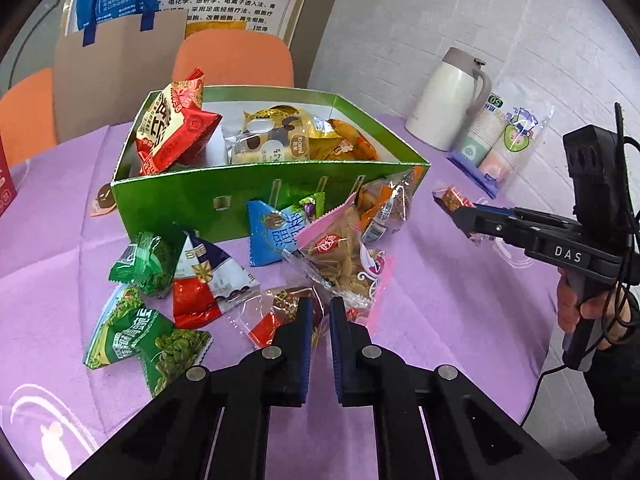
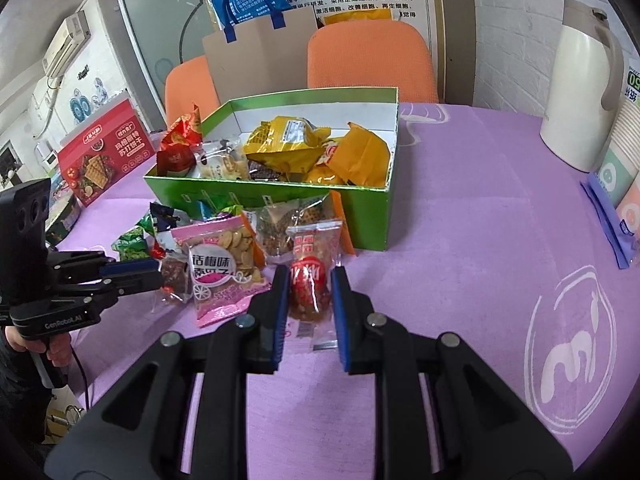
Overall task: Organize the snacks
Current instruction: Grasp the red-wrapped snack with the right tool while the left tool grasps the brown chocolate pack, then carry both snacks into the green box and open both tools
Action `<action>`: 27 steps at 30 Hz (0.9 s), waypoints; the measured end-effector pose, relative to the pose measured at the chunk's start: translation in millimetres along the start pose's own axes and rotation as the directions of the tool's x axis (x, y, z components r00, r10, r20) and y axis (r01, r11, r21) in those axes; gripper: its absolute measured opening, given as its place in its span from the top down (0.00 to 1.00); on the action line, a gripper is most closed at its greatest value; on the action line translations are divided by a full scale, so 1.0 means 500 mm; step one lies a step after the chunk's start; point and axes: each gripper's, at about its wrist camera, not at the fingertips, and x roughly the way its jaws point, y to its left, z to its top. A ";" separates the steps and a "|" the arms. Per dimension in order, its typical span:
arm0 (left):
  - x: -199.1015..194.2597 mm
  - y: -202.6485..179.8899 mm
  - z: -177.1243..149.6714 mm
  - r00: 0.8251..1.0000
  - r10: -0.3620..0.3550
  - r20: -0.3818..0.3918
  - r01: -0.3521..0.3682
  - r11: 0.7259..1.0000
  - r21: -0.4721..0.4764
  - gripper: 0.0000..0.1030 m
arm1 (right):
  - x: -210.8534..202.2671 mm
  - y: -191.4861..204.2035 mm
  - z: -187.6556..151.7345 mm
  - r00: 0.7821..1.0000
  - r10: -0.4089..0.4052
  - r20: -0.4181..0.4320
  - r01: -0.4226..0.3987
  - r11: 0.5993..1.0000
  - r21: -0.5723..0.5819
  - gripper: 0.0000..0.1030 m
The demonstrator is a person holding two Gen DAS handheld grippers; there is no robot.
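A green open box on the purple tablecloth holds several snack packets. More packets lie loose in front of it: green pea bags, a blue bag, a pink biscuit packet. My left gripper is shut low over this pile, its tips pinching the edge of a clear packet of brown snack. To the right, my right gripper is shut on a clear red-labelled packet, held off the table near the box's right corner.
A white thermos jug and a pack of paper cups stand at the back right. A red biscuit box sits left of the green box. Orange chairs and a brown paper bag are behind the table.
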 end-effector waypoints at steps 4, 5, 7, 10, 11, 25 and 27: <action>0.009 -0.030 0.008 0.998 0.068 -0.012 -0.066 0.991 0.117 0.80 | 0.003 0.006 -0.001 1.000 -0.003 -0.007 0.003 1.000 -0.008 0.78; 0.015 -0.039 0.013 0.998 0.056 -0.021 -0.052 0.987 0.153 0.60 | 0.004 0.005 -0.002 1.000 -0.003 -0.009 0.003 1.000 -0.005 0.78; 0.032 -0.051 0.020 0.997 0.063 -0.045 -0.051 0.972 0.229 0.27 | 0.004 0.005 -0.003 1.000 -0.001 -0.012 0.001 1.000 0.001 0.78; 0.069 -0.058 0.026 0.988 0.129 -0.084 -0.097 0.945 0.311 0.23 | 0.003 0.003 -0.004 1.000 -0.002 -0.010 0.002 1.000 0.005 0.78; 0.079 -0.053 0.027 0.987 0.129 -0.100 -0.093 0.948 0.306 0.24 | 0.003 0.003 -0.004 1.000 -0.001 -0.011 0.001 1.000 0.007 0.78; -0.036 -0.014 0.047 1.000 -0.029 0.000 0.029 0.996 0.088 0.59 | -0.027 0.003 0.027 0.999 0.034 0.031 -0.034 0.999 0.007 0.78; -0.067 -0.014 0.084 0.997 -0.042 0.063 0.038 0.997 0.064 0.59 | -0.031 0.008 0.048 0.998 0.039 0.051 -0.039 0.999 0.003 0.78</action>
